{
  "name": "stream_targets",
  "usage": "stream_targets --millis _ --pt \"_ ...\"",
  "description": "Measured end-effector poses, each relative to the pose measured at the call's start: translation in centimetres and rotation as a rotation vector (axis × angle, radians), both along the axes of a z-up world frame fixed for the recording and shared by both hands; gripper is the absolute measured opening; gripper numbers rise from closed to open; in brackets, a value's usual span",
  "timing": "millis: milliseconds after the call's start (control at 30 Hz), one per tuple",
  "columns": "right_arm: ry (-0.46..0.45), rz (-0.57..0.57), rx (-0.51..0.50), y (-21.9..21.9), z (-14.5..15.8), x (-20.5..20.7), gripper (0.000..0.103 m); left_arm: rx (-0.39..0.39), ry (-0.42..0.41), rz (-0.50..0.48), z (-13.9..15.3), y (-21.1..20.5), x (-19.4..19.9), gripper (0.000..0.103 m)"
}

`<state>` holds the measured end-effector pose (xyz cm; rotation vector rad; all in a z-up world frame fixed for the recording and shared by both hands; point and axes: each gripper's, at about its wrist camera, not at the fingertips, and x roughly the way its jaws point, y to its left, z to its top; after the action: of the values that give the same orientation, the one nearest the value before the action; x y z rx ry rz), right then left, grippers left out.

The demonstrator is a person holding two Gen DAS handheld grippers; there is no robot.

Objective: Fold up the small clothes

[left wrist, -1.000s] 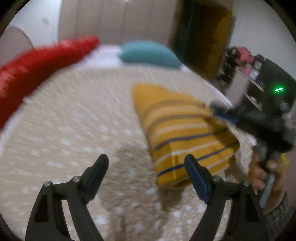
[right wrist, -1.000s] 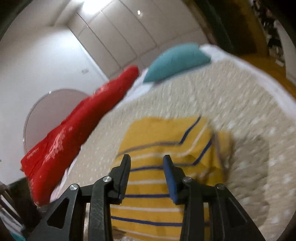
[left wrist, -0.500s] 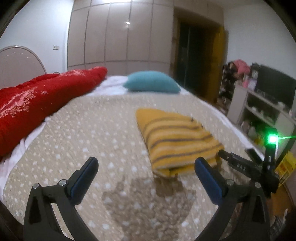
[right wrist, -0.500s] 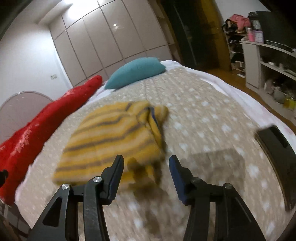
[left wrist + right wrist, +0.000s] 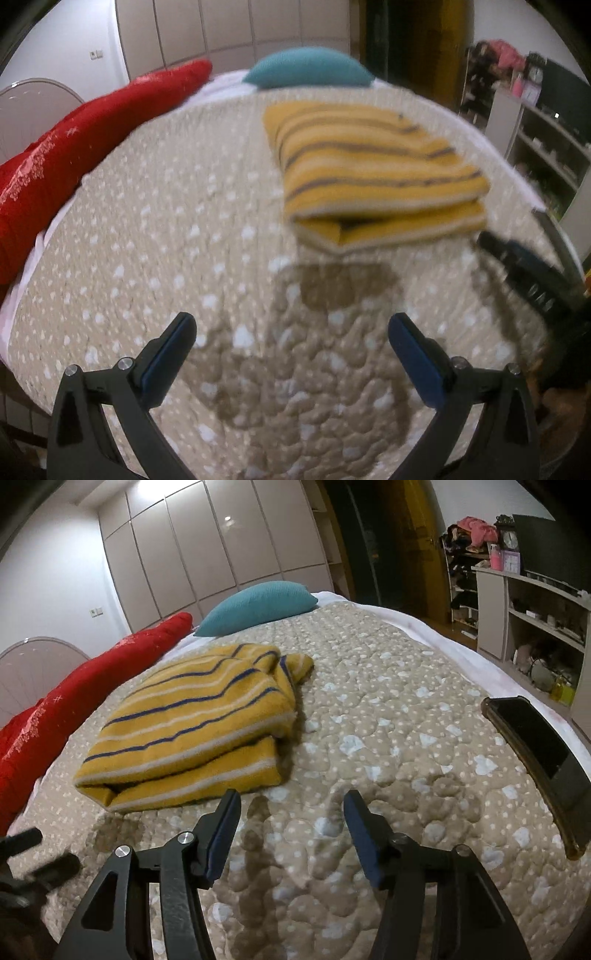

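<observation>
A folded yellow garment with blue and pale stripes (image 5: 192, 723) lies on the beige quilted bed (image 5: 388, 709); in the left wrist view the garment (image 5: 373, 173) is blurred, ahead and right of centre. My left gripper (image 5: 291, 328) stands wide open over bare quilt, well short of the garment, nothing between its fingers. My right gripper (image 5: 291, 801) is just in front of the garment's near edge, its jaws opening, with only quilt between them. The right gripper's dark fingers (image 5: 524, 273) show blurred at the right of the left wrist view.
A red blanket (image 5: 74, 690) runs along the bed's left side, a teal pillow (image 5: 258, 605) lies at the head. A dark phone-like slab (image 5: 543, 760) rests at the bed's right edge. White shelves (image 5: 535, 613) and wardrobe doors (image 5: 221, 546) stand beyond.
Both grippers have drawn back from the garment, which now lies folded on the bed. The left jaws went wider and the right jaws spread apart. Both views have tilted downward toward the quilt.
</observation>
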<state>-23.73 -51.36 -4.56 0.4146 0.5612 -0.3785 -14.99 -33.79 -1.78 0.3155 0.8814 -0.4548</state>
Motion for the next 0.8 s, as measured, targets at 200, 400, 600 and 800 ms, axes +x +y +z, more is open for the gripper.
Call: stream_targets --millis 200,400,600,800 --pt "0.027 -0.001 -0.048 0.6 -0.5 0.7 0.069 0.051 0.073 0.014 -2.7 0.2 0.2 0.103" --pt "0.043 -0.006 -0.08 0.7 -1.0 1.4 0.073 0.038 0.081 0.015 -3.1 0.4 0.0 0.103" --pt "0.059 -0.005 -0.128 1.2 -1.2 1.8 0.078 0.045 0.052 0.012 -3.5 0.3 -0.7 0.103" --pt "0.064 -0.006 -0.155 1.4 -1.3 2.1 0.08 0.044 0.048 0.011 -3.5 0.4 -1.0 0.103"
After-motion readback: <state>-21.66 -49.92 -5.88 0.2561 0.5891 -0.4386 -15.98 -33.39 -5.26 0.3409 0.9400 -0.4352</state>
